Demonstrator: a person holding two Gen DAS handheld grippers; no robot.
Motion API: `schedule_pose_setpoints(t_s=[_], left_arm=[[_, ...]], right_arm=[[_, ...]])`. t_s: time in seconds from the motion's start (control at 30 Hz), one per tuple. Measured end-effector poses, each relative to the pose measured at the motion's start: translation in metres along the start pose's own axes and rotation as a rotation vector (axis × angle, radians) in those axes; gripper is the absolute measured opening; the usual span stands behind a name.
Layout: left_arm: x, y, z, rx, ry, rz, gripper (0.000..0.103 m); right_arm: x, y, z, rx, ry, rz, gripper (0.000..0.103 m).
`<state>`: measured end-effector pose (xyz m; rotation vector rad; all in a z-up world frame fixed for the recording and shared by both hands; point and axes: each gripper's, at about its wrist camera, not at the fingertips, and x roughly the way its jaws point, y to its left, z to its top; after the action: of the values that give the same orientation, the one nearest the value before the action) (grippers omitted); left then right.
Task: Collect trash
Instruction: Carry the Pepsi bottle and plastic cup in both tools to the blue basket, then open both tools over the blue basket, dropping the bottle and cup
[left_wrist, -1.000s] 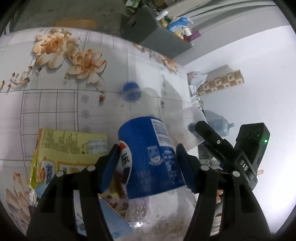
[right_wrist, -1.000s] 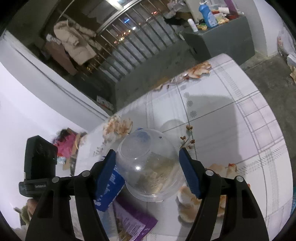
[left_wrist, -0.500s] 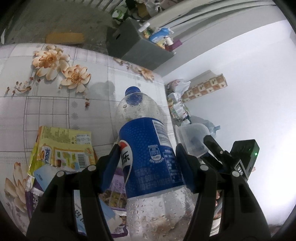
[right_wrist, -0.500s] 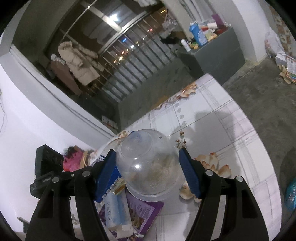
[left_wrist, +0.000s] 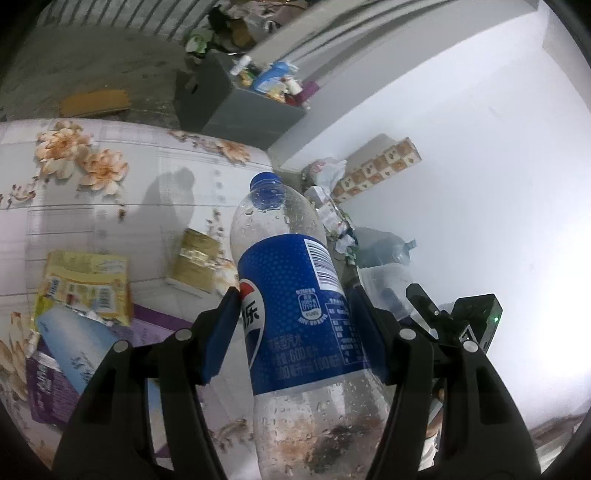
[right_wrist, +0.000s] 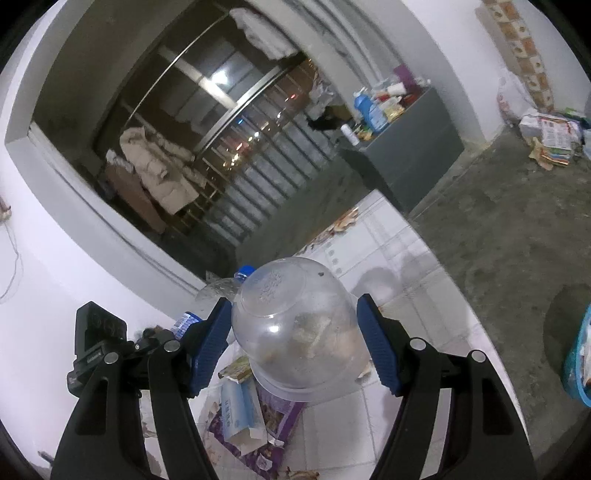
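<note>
Both grippers were clamped on trash and held above the floral tablecloth (left_wrist: 155, 173). Blue pads of the left gripper (left_wrist: 295, 332) pressed the blue label of a clear Pepsi bottle (left_wrist: 295, 306), cap pointing away; its base ran off the bottom edge of that view, so how much residue it held was unclear. Jaws of the right gripper (right_wrist: 295, 339) stood fairly wide, gripping a clear plastic bowl (right_wrist: 299, 325) held with its base toward the camera, some pale scraps showing dimly through the wall; what they were could not be told.

Only the left wrist view showed the yellow snack wrapper (left_wrist: 88, 284), a pale blue carton (left_wrist: 74, 343) on a purple packet (left_wrist: 40, 384), and a tan box (left_wrist: 195, 262) lying near one another on the cloth below the bottle. It also caught part of the right gripper and the bowl's rim at the right, mostly hidden by the bottle. The right wrist view showed the carton and purple packet beneath the bowl, the bottle's cap peeking behind it, and, farther off, a blue basket (right_wrist: 576, 362) cut off by the right edge on the concrete floor (right_wrist: 517, 240). Beyond stood a grey cabinet (right_wrist: 413, 147) cluttered with bottles, and a barred window (right_wrist: 236, 155) with a coat hanging beside it.
</note>
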<state>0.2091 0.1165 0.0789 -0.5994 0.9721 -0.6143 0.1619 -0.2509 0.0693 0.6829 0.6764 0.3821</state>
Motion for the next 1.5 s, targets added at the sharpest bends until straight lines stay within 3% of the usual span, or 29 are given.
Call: schedule_pose_setpoints(t_s=[0.33,0.87,1.17,1.3,1.5], left_arm=[[0.038,-0.053,-0.019,0.075,0.059,-0.051,0.058],[0.155,-0.122,-0.054,0.183,0.248,-0.092,0.058],[0.239,-0.157,-0.079,0.256,0.380,-0.070,0.058],[0.283,-0.175,-0.098,0.300,0.455,-0.051,0.058],[0.364,-0.205,-0.135,0.371,0.586,-0.024,0.058]], right_arm=[[-0.056,-0.033,-0.006,0.053,-0.076,-0.044,0.068],[-0.132,-0.118,-0.018,0.196,-0.174,-0.146,0.068],[-0.183,-0.191,-0.033,0.317,-0.239,-0.311,0.068],[-0.204,-0.242,-0.049,0.432,-0.248,-0.415,0.068],[-0.222,-0.309,-0.075,0.612,-0.269,-0.489,0.068]])
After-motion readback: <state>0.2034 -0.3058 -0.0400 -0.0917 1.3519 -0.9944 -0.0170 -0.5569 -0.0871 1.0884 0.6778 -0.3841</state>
